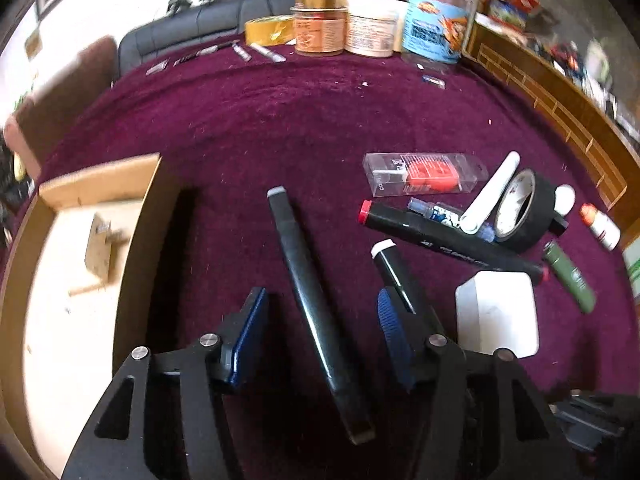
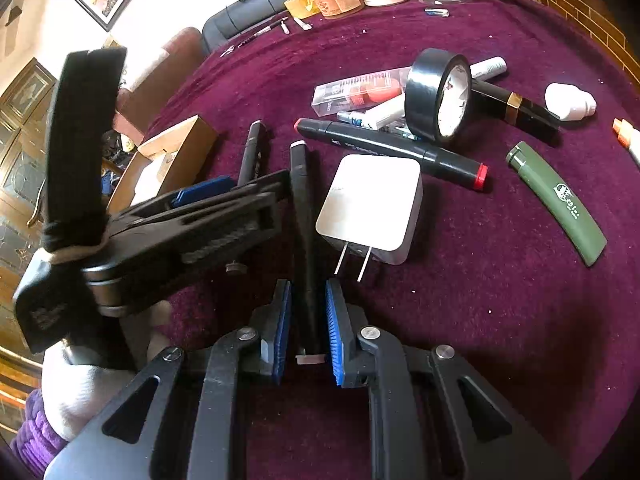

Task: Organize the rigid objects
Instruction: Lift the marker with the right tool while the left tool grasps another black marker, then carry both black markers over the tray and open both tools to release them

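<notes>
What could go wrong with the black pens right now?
The left gripper stands open around a grey-capped marker without squeezing it, so closing off-centre might push it away. The right gripper pinches a white-capped marker near its back end; it may tip. That marker lies close to the white charger and could bump it.
</notes>
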Demonstrator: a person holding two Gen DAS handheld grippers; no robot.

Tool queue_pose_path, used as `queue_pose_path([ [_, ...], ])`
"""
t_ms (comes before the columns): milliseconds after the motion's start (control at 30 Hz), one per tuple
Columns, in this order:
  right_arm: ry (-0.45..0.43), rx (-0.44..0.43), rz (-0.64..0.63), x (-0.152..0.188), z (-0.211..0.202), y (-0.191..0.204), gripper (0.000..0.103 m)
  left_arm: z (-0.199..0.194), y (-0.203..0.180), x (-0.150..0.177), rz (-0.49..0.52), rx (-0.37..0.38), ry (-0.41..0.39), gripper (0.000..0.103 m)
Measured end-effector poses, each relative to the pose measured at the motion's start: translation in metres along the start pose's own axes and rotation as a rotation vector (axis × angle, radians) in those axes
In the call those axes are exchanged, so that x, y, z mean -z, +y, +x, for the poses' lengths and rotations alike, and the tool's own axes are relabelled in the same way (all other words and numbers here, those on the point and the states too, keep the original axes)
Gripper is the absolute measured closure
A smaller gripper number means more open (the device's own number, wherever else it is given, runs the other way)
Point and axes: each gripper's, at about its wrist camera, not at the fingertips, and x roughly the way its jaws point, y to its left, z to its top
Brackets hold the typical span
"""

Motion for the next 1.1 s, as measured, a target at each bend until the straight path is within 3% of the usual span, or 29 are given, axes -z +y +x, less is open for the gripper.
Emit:
queue_pose_path([
  [67, 0.006, 0.009, 0.0, -0.001, 0.0, 0.002, 0.088, -0.004, 0.001, 0.001, 0.012, 0.013, -0.006, 0.092],
  [133, 0.015, 0.023, 0.001, -0.004, 0.002, 0.005, 0.087, -0.01, 0.008, 0.004, -0.012, 0.072, 0.011, 0.092],
  [233, 0.027, 0.04, 0.01, -0.011, 0.008, 0.01, 0.084, -0.028, 0.016, 0.009, -0.02, 0.094, -0.023, 0.092],
  [367, 0.028, 0.06, 0.015, -0.022, 0.017, 0.02, 0.068, -0.058, 0.032, 0.017, -0.07, 0.174, -0.076, 0.092],
  [467, -0.014, 0.137, -0.04, -0.029, 0.029, 0.034, 0.068, -0.083, 0.047, 0.025, -0.109, 0.225, -0.111, 0.092],
  [533, -0.042, 0.186, -0.061, -0.03, 0.032, 0.038, 0.078, -0.097, 0.06, 0.03, -0.134, 0.249, -0.125, 0.092],
  [567, -0.054, 0.22, -0.066, -0.03, 0.034, 0.038, 0.09, -0.105, 0.07, 0.034, -0.149, 0.255, -0.133, 0.092],
  [667, -0.061, 0.181, -0.026, -0.03, 0.028, 0.028, 0.09, -0.123, 0.102, 0.042, -0.189, 0.241, -0.166, 0.092],
  [800, -0.089, 0.057, 0.028, -0.032, 0.006, 0.027, 0.09, -0.138, 0.154, 0.049, -0.255, 0.187, -0.203, 0.092],
  [933, -0.102, -0.053, 0.007, -0.039, -0.014, 0.055, 0.09, -0.135, 0.203, 0.049, -0.328, 0.138, -0.208, 0.092],
  [1100, -0.039, -0.192, -0.024, -0.052, -0.006, 0.1, 0.09, -0.107, 0.236, 0.036, -0.352, 0.096, -0.169, 0.092],
])
